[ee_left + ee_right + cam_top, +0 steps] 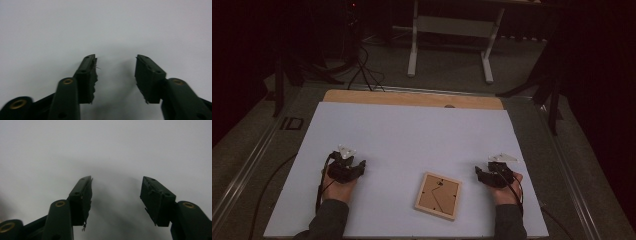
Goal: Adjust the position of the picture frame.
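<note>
From the high view I saw the left claw [354, 161] resting low on the white tabletop [412, 135], held in a hand near the left front edge, and the right claw [488, 170] held in the other hand toward the right front edge. Between them, nearer the right claw but apart from it, lay a small square wooden picture frame [438, 195], flat on the tabletop with its brown backing board turned up and slightly rotated against the table edge. Neither claw touched it. In the left gripper view the left claw [115, 75] stood with its jaws spread wide, bare white surface between them. In the right gripper view the right claw [116, 197] was likewise spread wide with nothing between its jaws, only its shadow on the surface ahead.
</note>
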Available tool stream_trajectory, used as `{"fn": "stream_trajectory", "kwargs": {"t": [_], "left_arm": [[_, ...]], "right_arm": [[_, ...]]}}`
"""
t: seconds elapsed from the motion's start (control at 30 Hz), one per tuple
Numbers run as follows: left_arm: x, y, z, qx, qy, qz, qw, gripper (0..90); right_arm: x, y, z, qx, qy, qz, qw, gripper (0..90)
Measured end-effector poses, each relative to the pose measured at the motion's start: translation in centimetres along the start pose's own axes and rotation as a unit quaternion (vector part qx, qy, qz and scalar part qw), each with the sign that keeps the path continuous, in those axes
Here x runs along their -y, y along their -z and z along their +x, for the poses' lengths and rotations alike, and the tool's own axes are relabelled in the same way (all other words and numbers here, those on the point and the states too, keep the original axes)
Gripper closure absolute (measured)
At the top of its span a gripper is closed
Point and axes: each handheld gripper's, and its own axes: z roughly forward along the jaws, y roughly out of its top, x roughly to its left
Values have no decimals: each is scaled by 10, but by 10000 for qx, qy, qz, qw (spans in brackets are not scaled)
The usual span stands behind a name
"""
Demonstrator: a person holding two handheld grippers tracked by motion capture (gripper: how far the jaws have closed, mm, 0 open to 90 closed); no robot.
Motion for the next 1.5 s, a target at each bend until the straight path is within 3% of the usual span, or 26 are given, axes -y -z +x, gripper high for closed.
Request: {"fn": "stream_trajectory", "kwargs": {"t": [0.17,0.47,0.77,1.5], "left_arm": [[-2,10,-3,359,-31,-241,9991,575],[-4,20,-5,697,-126,-480,9963,649],[-6,27,-18,761,-436,-597,9944,654],[-6,27,-29,1125,-694,-618,9893,648]], "right_arm": [[-1,11,2,-195,-13,-231,9995,473],[-3,13,12,-435,197,-312,9984,527],[-5,16,14,-558,204,-445,9972,543],[-9,18,23,-801,243,-543,9950,576]]}}
